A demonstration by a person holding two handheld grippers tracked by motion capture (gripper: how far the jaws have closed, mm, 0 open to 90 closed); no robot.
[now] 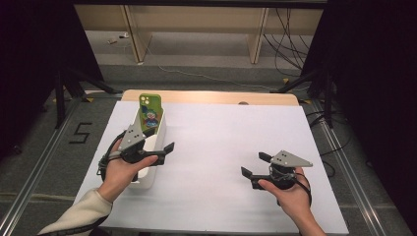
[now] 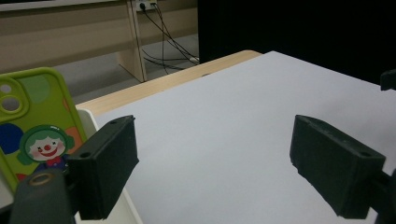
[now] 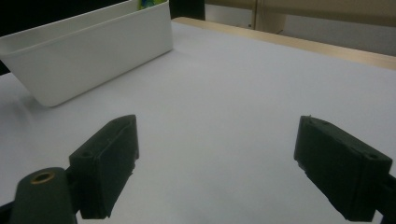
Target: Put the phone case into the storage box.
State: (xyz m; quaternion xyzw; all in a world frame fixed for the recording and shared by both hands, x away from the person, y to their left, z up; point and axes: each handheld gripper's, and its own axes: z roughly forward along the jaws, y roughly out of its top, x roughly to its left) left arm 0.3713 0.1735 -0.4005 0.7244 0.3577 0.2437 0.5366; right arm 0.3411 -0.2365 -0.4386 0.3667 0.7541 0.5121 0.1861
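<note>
High view: a white bin (image 1: 153, 142) stood at the left of the white-covered table (image 1: 231, 147). A phone in a green cartoon case (image 1: 150, 112) stood upright at the bin's far end, leaning on the far wall, its upper half clear of the rim. The left gripper (image 1: 167, 151) was held over the bin's near half, jaws released and holding nothing, pointed away from the bin toward the open table. The right gripper (image 1: 254, 169) was well apart from the bin, jaws likewise spread and empty.

Left gripper view: the phone (image 2: 32, 121) appeared at the bin's far end, behind the gripper's left jaw and outside the gap between the jaws. Camera cut-outs and a clown print faced the lens.

Right gripper view: the bin (image 3: 93, 56) lay beyond the spread jaws across bare table; a sliver of green showed above its rim.

Assessment: the phone is judged rigid, moderately light and breakable if dropped. The case looks like soft rubbery plastic, offering fair friction. Recommended hold: across the two long edges of the exposed upper half, above the bin's rim, avoiding the lens area.
</note>
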